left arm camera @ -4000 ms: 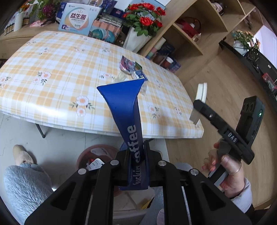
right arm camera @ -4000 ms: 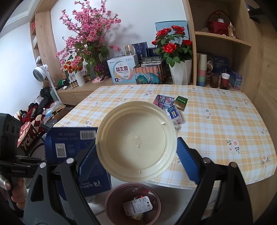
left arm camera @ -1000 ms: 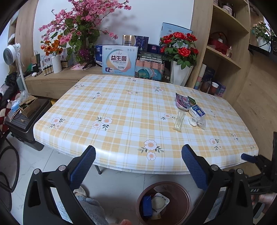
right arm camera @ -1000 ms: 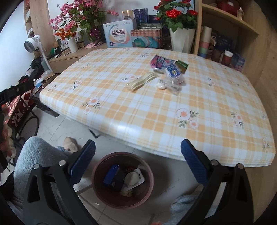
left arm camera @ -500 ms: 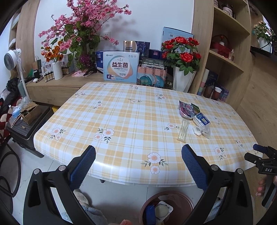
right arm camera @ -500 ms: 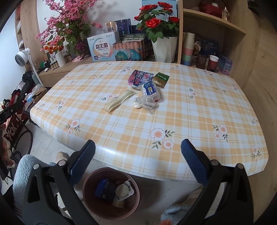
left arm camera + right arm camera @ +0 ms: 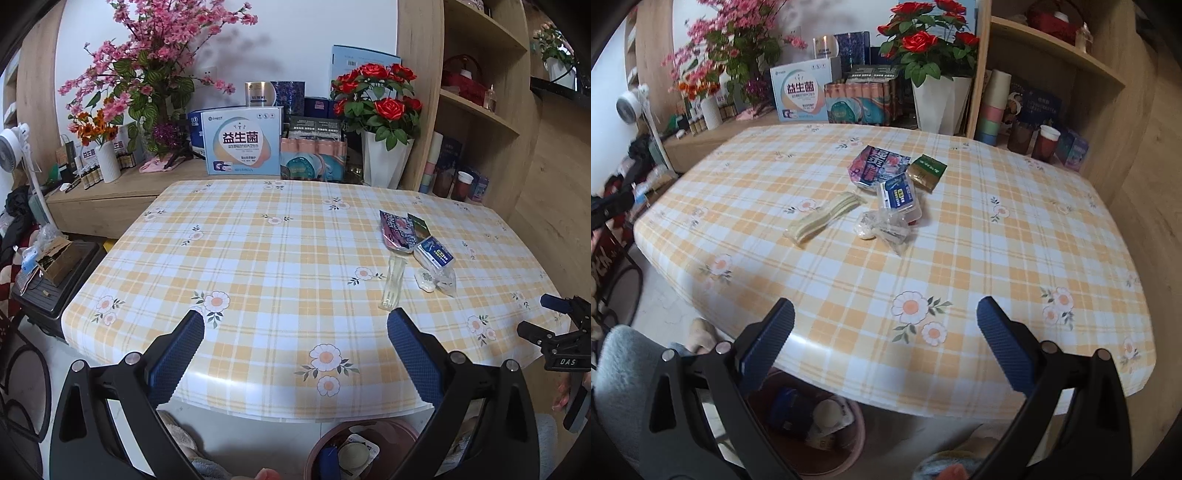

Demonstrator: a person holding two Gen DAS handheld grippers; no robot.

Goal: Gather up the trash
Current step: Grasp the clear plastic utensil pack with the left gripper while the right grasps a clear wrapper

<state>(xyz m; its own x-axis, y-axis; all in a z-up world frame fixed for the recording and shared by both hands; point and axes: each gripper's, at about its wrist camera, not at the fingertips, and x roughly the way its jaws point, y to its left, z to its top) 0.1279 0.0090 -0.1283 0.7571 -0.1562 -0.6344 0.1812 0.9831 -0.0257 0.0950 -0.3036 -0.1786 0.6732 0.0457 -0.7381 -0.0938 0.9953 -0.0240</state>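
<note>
Trash lies in a cluster on the checked table (image 7: 960, 258): a purple snack wrapper (image 7: 877, 166), a green packet (image 7: 927, 171), a blue-labelled clear box (image 7: 899, 195), crumpled clear plastic (image 7: 886, 227) and a pale flat wrapper (image 7: 825, 218). In the left wrist view the same wrapper (image 7: 397, 229), box (image 7: 434, 253) and pale wrapper (image 7: 393, 282) lie at the right. My left gripper (image 7: 295, 354) and right gripper (image 7: 884, 345) are open and empty at the table's near edge. A brown bin (image 7: 846, 446) holding trash stands on the floor below, also seen in the left wrist view (image 7: 391, 435).
Boxes (image 7: 242, 146), a white vase of red roses (image 7: 382, 162) and pink flowers (image 7: 147, 74) stand behind the table. Wooden shelves (image 7: 1052, 74) rise at the back right. A fan (image 7: 16, 144) and clutter sit at the left. My right gripper shows at the left wrist view's right edge (image 7: 561, 332).
Both grippers let go of the blue coffee box and the round lid into the bin. They have since risen and moved closer to the table, both open.
</note>
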